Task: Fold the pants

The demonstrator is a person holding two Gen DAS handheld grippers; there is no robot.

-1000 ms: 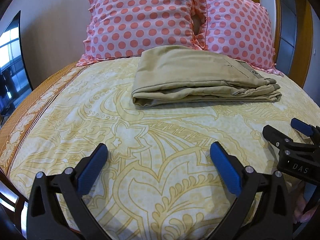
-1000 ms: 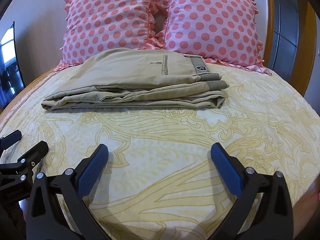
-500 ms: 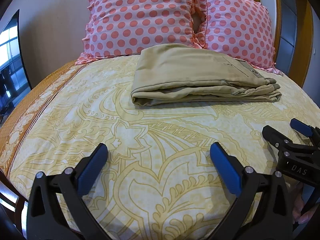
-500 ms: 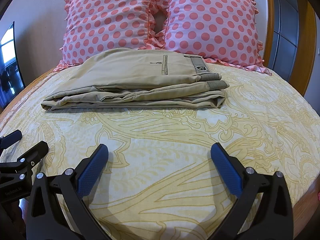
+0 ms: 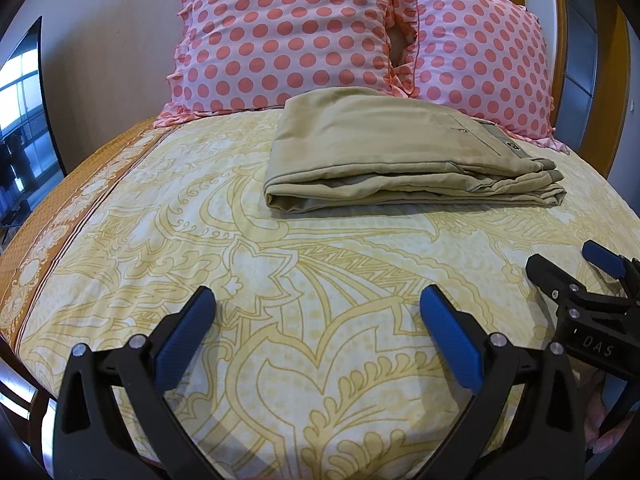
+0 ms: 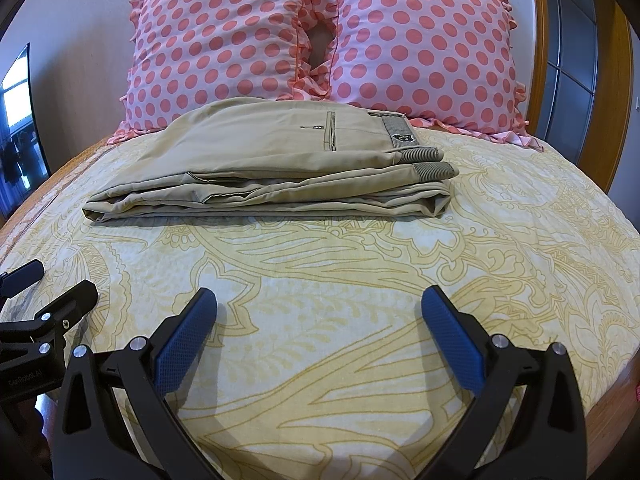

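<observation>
Yellow bedspread (image 6: 360, 280) holds khaki pants (image 6: 272, 168) at 12 o'clock, already folded against pillows (image 6: 320, 40). Left gripper (image 5: 320, 312) and right gripper (image 6: 320, 312), jaws wide and empty, should probably just stay clear.

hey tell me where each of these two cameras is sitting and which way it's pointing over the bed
Left wrist: rides the left gripper, low over the bedspread, facing the pillows; its own open blue-padded fingers show, with the right gripper at right.
Right wrist: rides the right gripper, facing likewise from further right; its open fingers show, the left gripper at left.
Shared: the folded pants, both pillows, the bedspread.
</observation>
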